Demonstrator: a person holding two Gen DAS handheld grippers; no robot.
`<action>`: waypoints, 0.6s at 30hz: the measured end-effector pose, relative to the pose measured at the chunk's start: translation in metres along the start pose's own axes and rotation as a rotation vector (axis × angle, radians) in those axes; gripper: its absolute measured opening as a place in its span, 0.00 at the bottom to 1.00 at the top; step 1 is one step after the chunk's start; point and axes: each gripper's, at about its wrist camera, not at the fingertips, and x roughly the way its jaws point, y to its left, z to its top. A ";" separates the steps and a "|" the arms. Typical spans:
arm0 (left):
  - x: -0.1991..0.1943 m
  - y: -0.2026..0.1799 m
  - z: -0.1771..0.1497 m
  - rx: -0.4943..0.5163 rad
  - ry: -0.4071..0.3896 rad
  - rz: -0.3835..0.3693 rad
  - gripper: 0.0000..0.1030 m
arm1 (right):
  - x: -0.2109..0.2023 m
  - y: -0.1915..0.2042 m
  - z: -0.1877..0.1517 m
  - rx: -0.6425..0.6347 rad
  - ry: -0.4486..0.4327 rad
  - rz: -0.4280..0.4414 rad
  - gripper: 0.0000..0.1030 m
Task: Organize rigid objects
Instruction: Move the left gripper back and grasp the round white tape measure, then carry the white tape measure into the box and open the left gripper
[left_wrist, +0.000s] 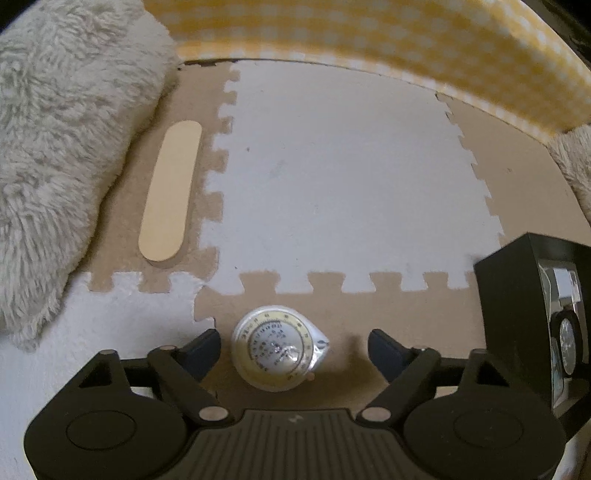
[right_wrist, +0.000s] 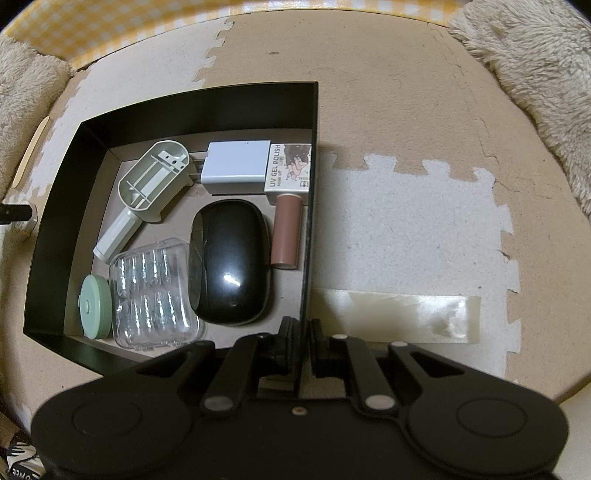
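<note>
A round white disc with a printed dial (left_wrist: 277, 347) lies on the tan foam mat between the fingers of my left gripper (left_wrist: 293, 347), which is open, with a gap on each side of the disc. A flat wooden stick (left_wrist: 170, 192) lies further off to the left. My right gripper (right_wrist: 301, 332) is shut on the right wall of a black open box (right_wrist: 310, 206). Inside lie a black mouse (right_wrist: 229, 262), a white charger (right_wrist: 236, 168), a gel polish carton (right_wrist: 290, 168), a brown tube (right_wrist: 285, 229), a clear case (right_wrist: 155, 295), a green disc (right_wrist: 96, 306) and a pale green handle part (right_wrist: 147, 192).
Fluffy cream cushions (left_wrist: 55, 147) (right_wrist: 535, 74) flank the jigsaw foam mat (left_wrist: 332, 166). Yellow checked fabric (left_wrist: 369, 29) borders the far side. The box's corner (left_wrist: 517, 314) stands just right of the left gripper. A strip of clear tape (right_wrist: 399, 317) lies on the mat right of the box.
</note>
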 end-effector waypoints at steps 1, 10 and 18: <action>0.000 -0.001 0.000 0.009 0.009 0.000 0.79 | 0.000 0.000 0.000 0.000 0.000 0.000 0.11; 0.007 0.000 -0.003 0.012 0.035 0.038 0.60 | 0.000 0.000 0.000 0.000 0.000 0.000 0.11; 0.004 0.002 -0.003 0.000 0.015 0.043 0.58 | 0.000 0.000 0.000 0.000 0.000 0.001 0.11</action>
